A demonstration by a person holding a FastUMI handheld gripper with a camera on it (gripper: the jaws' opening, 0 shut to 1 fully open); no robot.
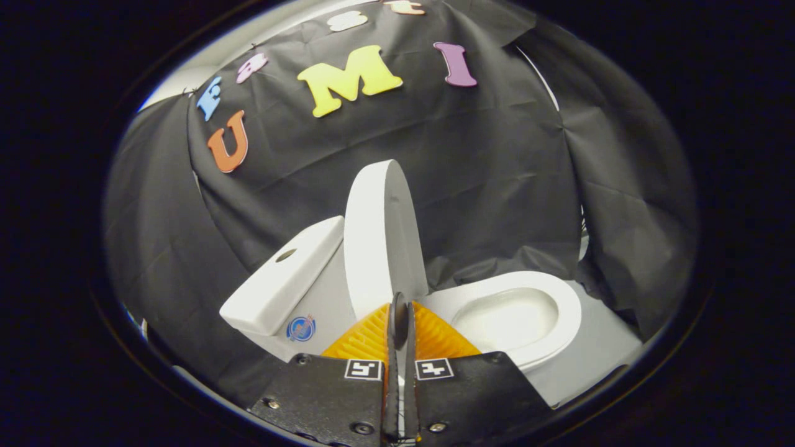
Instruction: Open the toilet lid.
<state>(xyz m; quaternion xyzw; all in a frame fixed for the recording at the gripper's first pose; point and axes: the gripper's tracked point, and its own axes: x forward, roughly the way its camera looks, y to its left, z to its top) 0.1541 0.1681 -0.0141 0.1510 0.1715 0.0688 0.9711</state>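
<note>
Black cloth draped behind, pale floor (612, 354) below. White toilet (553, 335) side-on, tank (279, 285) beside the raised lid (379, 236), which stands upright, nearly edge-on, against the tank, bowl (506, 320) exposed. Claw (399, 316) closed, fingers pressed together with no visible gap, gripping nothing; tips just before the lid's lower edge, contact with it impossible to tell.
</note>
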